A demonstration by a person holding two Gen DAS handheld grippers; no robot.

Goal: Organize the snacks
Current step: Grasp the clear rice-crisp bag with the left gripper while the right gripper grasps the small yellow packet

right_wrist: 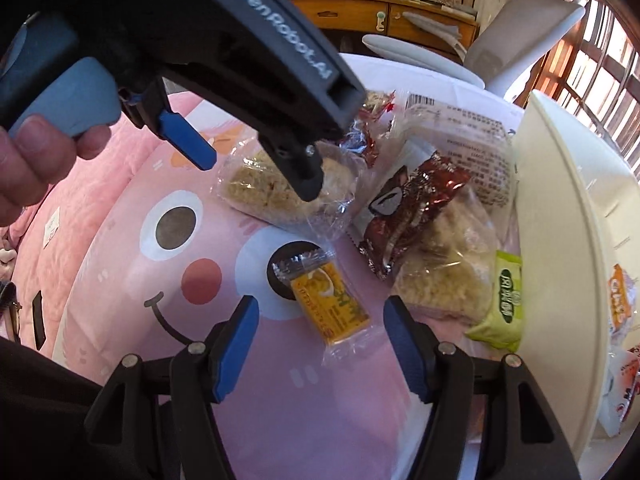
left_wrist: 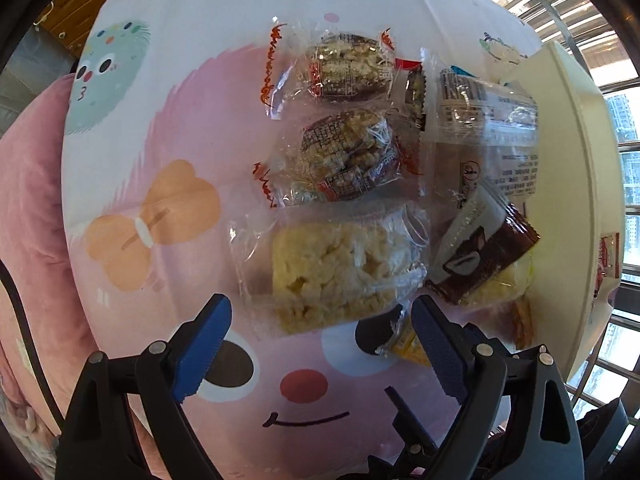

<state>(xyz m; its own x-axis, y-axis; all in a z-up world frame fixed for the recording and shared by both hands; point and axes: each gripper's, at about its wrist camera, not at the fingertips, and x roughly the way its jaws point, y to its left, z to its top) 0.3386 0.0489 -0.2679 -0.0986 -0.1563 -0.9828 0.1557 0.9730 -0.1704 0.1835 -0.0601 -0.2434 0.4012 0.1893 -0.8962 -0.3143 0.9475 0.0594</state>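
Wrapped snacks lie on a pink cartoon-face cloth (left_wrist: 160, 140). My left gripper (left_wrist: 320, 312) points down, open, its blue fingertips just short of a pale yellow rice cake in clear wrap (left_wrist: 340, 272). Beyond it lie two dark puffed-rice snacks (left_wrist: 344, 68) (left_wrist: 348, 152) and a brown packet (left_wrist: 488, 256). In the right wrist view my right gripper (right_wrist: 322, 312) is open with a small yellow packet (right_wrist: 332, 304) lying between its fingers, untouched. The left gripper (right_wrist: 248, 164) hangs over the rice cake (right_wrist: 260, 196) there.
A cream bin (right_wrist: 560, 240) stands at the right, with packets inside. Next to it lie a green packet (right_wrist: 504, 300), a second rice cake (right_wrist: 444, 276) and a printed clear bag (left_wrist: 488, 120). A pink cushion (left_wrist: 32, 220) borders the left. A grey chair (right_wrist: 500, 52) stands behind.
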